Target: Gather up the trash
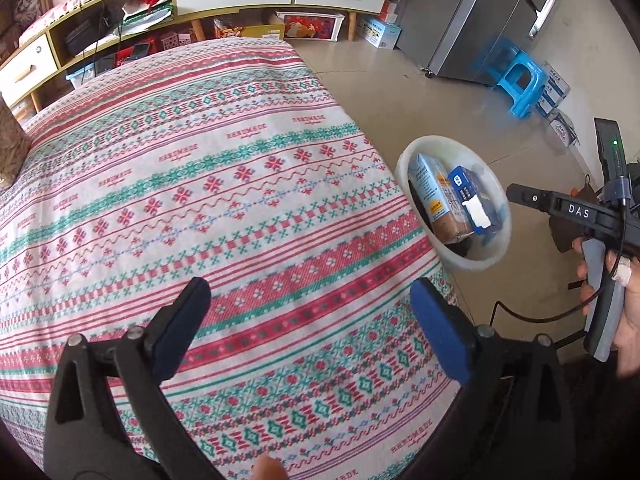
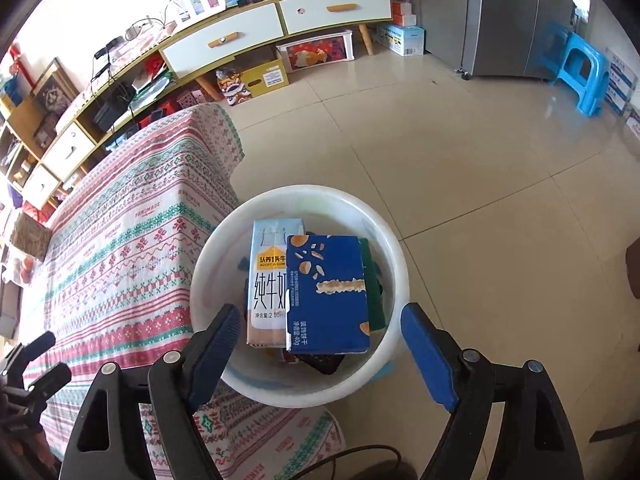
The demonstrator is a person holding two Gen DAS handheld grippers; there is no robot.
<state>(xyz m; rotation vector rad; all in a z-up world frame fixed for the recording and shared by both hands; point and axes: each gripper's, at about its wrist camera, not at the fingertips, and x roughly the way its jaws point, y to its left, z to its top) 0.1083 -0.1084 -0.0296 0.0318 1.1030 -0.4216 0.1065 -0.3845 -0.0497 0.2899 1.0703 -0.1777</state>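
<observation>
Right wrist view first: the right gripper [image 2: 316,350] hangs directly over the white bin [image 2: 396,264], jaws spread apart with nothing between the pads, and the trash sits below them. A dark blue biscuit box [image 2: 328,292] lies on top, leaning against a pale milk carton [image 2: 266,276], with darker scraps wedged underneath. Both cartons stand tall in the bin, their tops close to the rim, so the pile looks loosely stacked; a knock from a descending pad could tip the blue box over the edge and onto the tiled floor [image 2: 460,152].

The bin itself is the bigger worry. It sits just beside the worktop's corner, against the hanging patterned tablecloth [image 2: 132,248], and whether it stands on the floor or on something lower cannot be told. A sideways nudge from either gripper could shove or topple it.

Over in the left wrist view, the left gripper [image 1: 310,330] is wide open too, empty, poised above the bare tablecloth. No trash shows on the cloth ahead of it, so closing here risks only pinching fabric and dragging the cloth, which could pull on the woven basket [image 1: 12,148] at the far left edge.

Farther right, a trailing black cable [image 1: 532,314] loops near the person's hand [image 1: 624,300]; that could snag if the hands cross.
</observation>
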